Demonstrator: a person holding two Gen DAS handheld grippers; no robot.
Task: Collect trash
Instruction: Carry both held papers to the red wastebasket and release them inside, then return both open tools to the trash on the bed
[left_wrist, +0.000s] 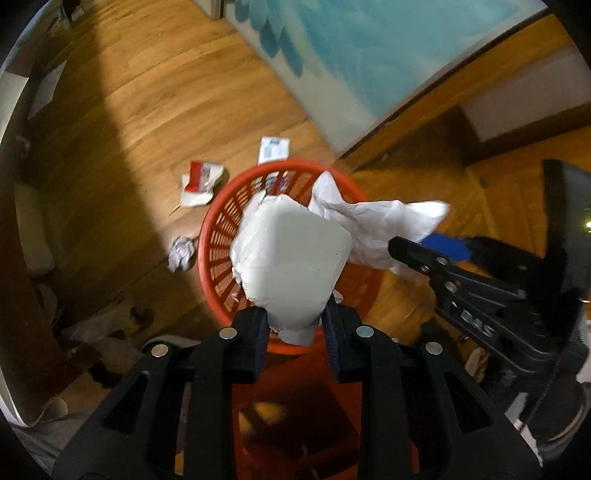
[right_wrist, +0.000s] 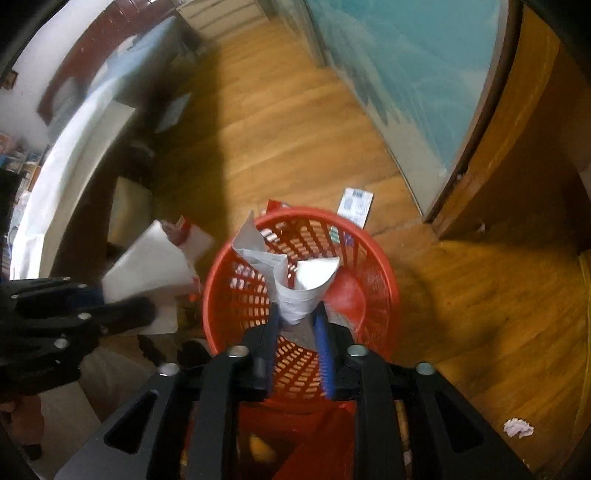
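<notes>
1. Wooden plank floor all around, glossy, with litter scattered on it: crumpled paper ball just left of the basket, red-and-white wrapper and small printed packet lying flat beyond the rim.
2. Red plastic basket, round with slotted lattice walls, sitting on the floor right below both claws; inside, bits of printed wrapper along the far wall.
3. Left claw clamped on a smooth white sheet, bunched at the pinch, hanging over the basket.
4. Right claw pinched on creased white paper, folded into a cone, above the basket's mouth.
</notes>
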